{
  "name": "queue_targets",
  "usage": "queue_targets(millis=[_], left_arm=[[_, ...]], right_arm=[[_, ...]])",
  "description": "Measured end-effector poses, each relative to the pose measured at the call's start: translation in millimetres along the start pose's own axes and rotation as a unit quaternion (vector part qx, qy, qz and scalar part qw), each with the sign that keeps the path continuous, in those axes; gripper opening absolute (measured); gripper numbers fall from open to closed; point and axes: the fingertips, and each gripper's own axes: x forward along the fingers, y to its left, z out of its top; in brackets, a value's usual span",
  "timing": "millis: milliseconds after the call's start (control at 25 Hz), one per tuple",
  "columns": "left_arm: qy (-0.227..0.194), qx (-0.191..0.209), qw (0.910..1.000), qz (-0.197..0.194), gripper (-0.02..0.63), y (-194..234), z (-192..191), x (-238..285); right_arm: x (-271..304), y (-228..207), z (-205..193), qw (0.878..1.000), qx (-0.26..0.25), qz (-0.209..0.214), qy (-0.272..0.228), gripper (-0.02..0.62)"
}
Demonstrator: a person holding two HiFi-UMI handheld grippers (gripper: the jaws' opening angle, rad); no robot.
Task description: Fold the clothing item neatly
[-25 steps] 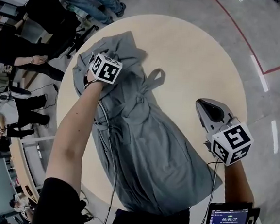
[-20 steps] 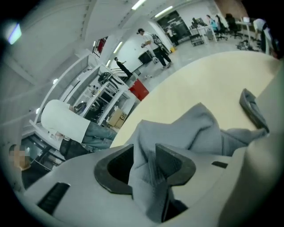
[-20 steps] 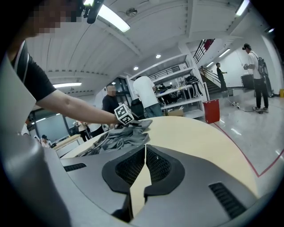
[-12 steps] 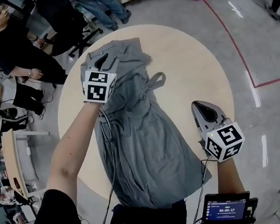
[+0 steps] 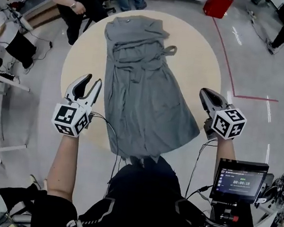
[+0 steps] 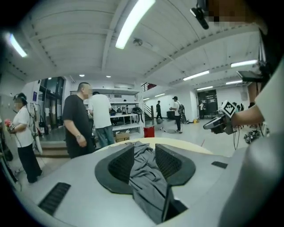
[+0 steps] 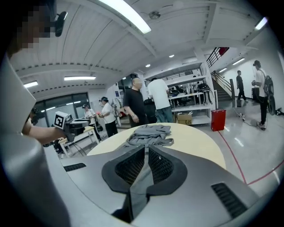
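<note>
A grey dress (image 5: pixel 144 91) lies spread lengthwise on the round beige table (image 5: pixel 195 66), its top end far and its hem at the near edge. A loose tie (image 5: pixel 168 50) sticks out to the right near the top. My left gripper (image 5: pixel 88 81) hovers left of the dress with its jaws apart and nothing pinched. In the left gripper view the dress (image 6: pixel 148 177) shows through the gap of that gripper (image 6: pixel 144 148). My right gripper (image 5: pixel 206 94) is shut and empty, right of the dress. In the right gripper view, that gripper (image 7: pixel 145 148) points at the dress (image 7: pixel 148 133).
People stand just beyond the table's far left edge (image 5: pixel 77 6). A red bin (image 5: pixel 218 4) sits on the floor past the table, and a red floor line (image 5: pixel 226 58) runs to the right. A small monitor (image 5: pixel 240 181) hangs by my right arm.
My left gripper has let go of the dress's top end and pulled back to the near left. The dress now lies flat and straighter. The right gripper has barely moved.
</note>
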Motion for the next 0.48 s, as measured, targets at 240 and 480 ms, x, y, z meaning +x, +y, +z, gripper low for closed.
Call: queue_targets(millis=[240,480], left_arm=[[0.054,-0.128,0.9902,-0.014,0.15,-27,-83,-99],[0.138,-0.278,0.9504,0.001,0.158,-87,-212,-156]], right_arm=[[-34,17,-54,0.998,0.044,0.023,0.049,0.016],[-53,-7,-167,0.978,0.076,0.087,0.176,0.162]])
